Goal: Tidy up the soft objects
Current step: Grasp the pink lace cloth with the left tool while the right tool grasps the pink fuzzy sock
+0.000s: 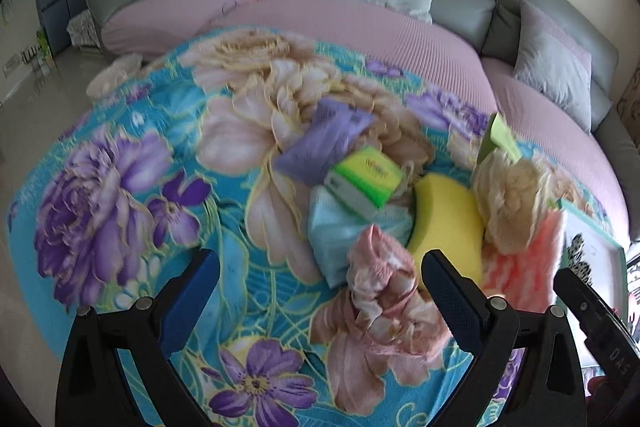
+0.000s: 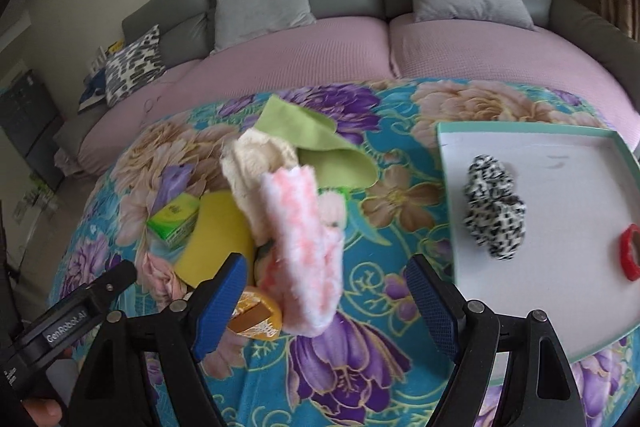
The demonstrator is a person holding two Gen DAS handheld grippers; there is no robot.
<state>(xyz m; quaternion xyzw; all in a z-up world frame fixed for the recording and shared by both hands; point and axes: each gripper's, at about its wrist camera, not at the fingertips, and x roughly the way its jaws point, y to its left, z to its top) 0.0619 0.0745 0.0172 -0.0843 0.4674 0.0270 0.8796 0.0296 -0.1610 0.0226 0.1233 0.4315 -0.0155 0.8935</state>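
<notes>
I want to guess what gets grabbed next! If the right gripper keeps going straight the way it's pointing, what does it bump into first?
Probably the fluffy pink and white cloth. It lies straight ahead of the right gripper, between its open jaws, on the flowery blanket. Depth is hard to judge, so it might meet the blanket beside it first.

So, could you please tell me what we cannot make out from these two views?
- Right wrist view: orange-lidded item, mostly hidden by the right gripper finger and the pink fluffy cloth.
- Right wrist view: red ring on the tray, cut off by the fisheye edge.
- Left wrist view: green packet print, blurred.
- Left wrist view: tray contents, cut off at the edge behind the right gripper.
</notes>
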